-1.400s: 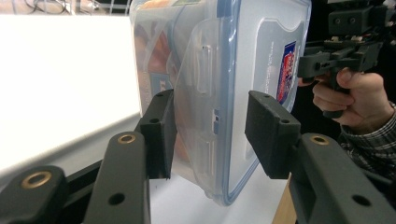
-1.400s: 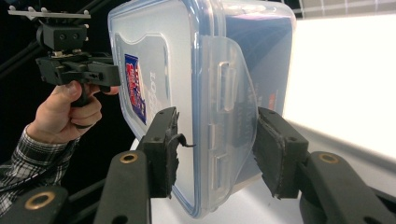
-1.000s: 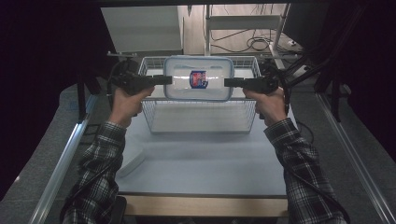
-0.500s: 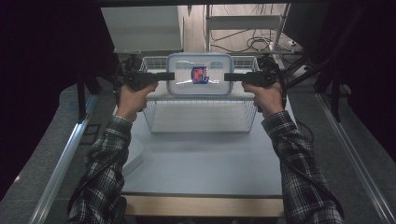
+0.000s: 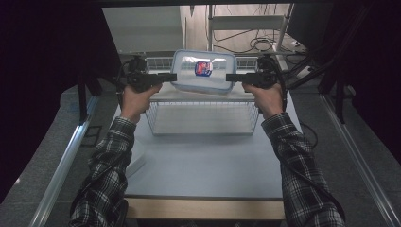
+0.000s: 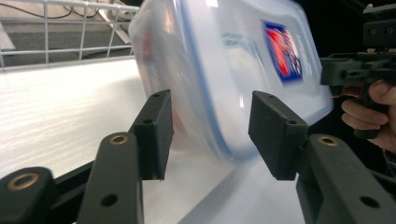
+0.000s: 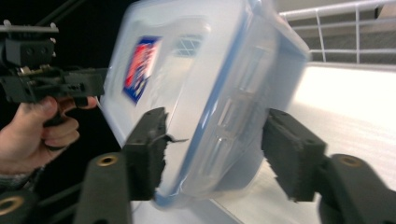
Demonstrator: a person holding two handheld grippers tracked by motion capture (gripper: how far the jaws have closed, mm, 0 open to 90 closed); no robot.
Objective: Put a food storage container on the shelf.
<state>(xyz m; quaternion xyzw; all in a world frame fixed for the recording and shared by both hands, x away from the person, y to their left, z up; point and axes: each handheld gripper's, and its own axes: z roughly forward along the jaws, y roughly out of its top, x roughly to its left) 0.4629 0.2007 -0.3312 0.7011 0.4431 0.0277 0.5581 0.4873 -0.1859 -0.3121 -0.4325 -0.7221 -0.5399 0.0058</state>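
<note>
Translucent plastic, edged with a blue seal line, makes up the lidded container [image 5: 203, 72] held up between the two grippers, above the far part of the white wire basket [image 5: 203, 113] that stands on the pale bench [image 5: 208, 161]. Its lid carries a red, white and blue label [image 5: 203, 68] (the print is too blurred to read in any view). Against the picture from half a second ago, the container sits farther from the person and looks tipped more steeply, lid toward the camera; a second ago it hung lower and nearer, over the basket's middle.

At the left, the left gripper [image 5: 168, 77] reaches in level to the container's left end. In the left gripper view its jaws stand fairly wide, one pad [image 6: 156, 126] on each side of the container's edge; whether both pads press on it I cannot tell. At the right, the right gripper [image 5: 232, 77] meets the container's opposite end. In the right gripper view the left pad [image 7: 149, 144] lies against the lid's rim, while the other pad shows a gap from the body, so those jaws look parted around the container, not clearly clamped.
</note>
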